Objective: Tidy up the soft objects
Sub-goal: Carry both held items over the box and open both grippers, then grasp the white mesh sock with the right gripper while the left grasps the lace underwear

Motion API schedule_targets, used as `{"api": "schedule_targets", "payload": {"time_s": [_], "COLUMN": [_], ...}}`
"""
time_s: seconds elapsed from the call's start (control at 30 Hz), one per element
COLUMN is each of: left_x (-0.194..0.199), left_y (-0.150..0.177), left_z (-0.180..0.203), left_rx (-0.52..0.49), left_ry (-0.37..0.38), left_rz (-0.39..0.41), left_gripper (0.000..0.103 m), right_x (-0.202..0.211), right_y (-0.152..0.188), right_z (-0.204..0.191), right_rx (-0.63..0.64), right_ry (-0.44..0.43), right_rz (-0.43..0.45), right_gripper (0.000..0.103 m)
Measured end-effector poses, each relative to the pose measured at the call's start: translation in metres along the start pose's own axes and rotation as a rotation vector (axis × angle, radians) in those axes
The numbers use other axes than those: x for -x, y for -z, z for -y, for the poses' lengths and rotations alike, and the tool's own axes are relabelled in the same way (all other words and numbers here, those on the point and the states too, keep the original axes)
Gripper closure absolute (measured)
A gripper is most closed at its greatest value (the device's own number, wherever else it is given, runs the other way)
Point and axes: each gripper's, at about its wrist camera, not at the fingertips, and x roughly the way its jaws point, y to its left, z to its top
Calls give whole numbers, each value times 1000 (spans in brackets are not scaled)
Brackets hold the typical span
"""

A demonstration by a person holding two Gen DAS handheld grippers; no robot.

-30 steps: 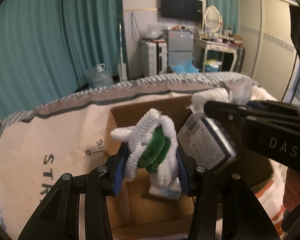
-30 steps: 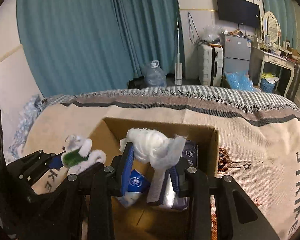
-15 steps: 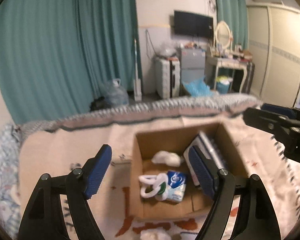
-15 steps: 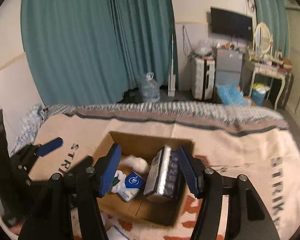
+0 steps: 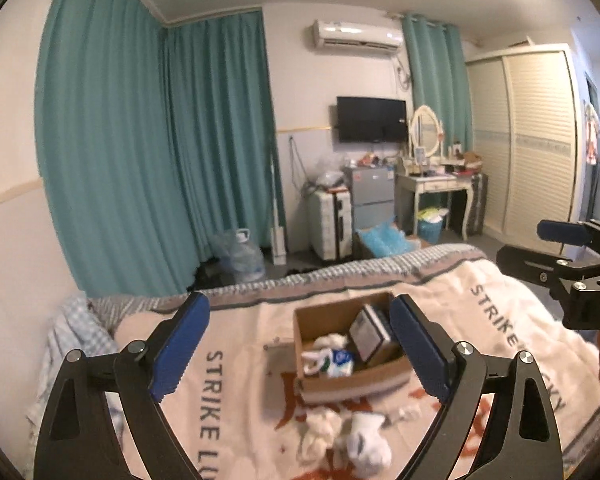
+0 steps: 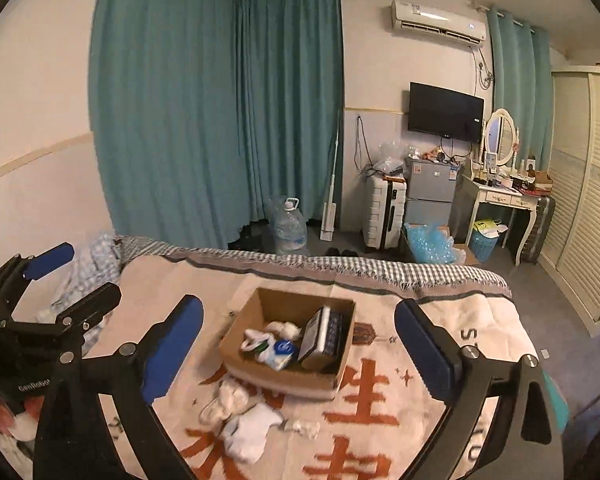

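We find both the left gripper (image 5: 300,346) and right gripper (image 6: 298,350) spread wide and empty above the cardboard box (image 6: 260,372), and judge that the white socks (image 6: 250,426) lying loose just before it could snag or slip from a shallow pinch.

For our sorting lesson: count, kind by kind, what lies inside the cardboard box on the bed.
Tissue packs: 2 (big dark pack, small blue pack)
White wad: 1
White-and-green fuzzy toy: 1
Total in the box: 4
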Motion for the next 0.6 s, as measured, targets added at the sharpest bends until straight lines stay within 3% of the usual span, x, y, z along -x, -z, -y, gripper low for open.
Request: {"api": "schedule_targets", "payload": {"time_s": [0.13,0.3,0.6], "left_x": [13,3,-73], "left_y": [27,72,144], "left_z": [-6,-17,-27], "left_rx": [-11,4,53], "left_ry": [-16,-32,-47], "left_rz": [-34,-96,-278], "left_gripper": [10,10,10], "right_x": [13,-5,-128], "right_y": [28,68,154], "right_z": [-12,-29,-46], "right_rx": [-7,-3,-25], "right_ry": [-42,-35,-92], "right_rz": [-37,-90,-317], "right_gripper": [6,6,6]}}
